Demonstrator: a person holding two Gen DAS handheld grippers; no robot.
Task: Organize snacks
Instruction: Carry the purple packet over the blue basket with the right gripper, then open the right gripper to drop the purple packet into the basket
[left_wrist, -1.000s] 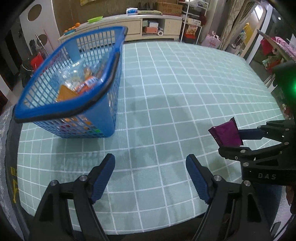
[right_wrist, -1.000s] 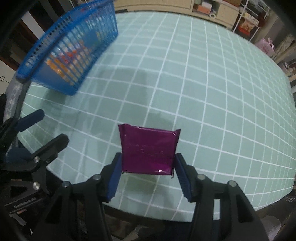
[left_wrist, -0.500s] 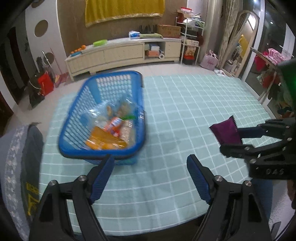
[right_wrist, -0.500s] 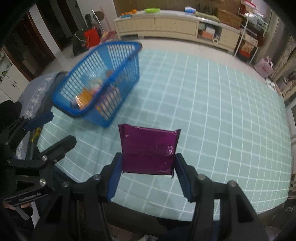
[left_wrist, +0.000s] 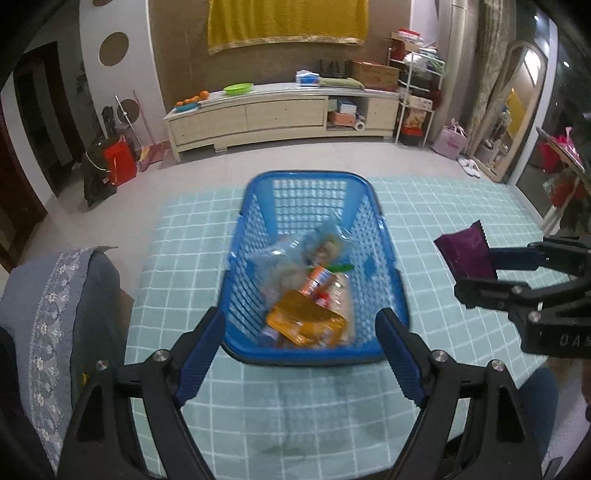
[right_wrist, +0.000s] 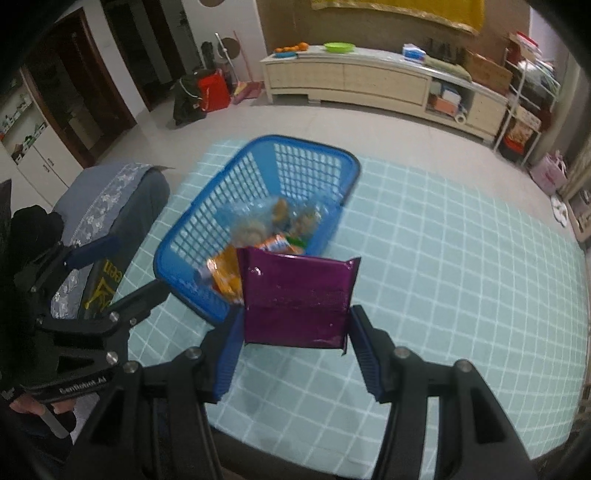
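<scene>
A blue plastic basket (left_wrist: 255, 221) (right_wrist: 207, 206) sits on the green checked table, holding several snack packets, an orange one (left_wrist: 303, 321) on top. My right gripper (right_wrist: 295, 354) is shut on a purple snack packet (right_wrist: 295, 299), held in the air to the right of the basket; the packet also shows in the left wrist view (left_wrist: 465, 254). My left gripper (left_wrist: 303, 354) is open and empty, its fingers either side of the basket's near end, raised above the table.
The green checked tablecloth (left_wrist: 424, 206) covers the table. A grey cushioned chair (left_wrist: 48, 302) stands at the table's left edge. A low cream cabinet (left_wrist: 280, 110) stands against the far wall across the floor.
Both grippers have risen and pulled back. The basket now lies straight ahead of the left gripper instead of to the left. The purple packet stays gripped.
</scene>
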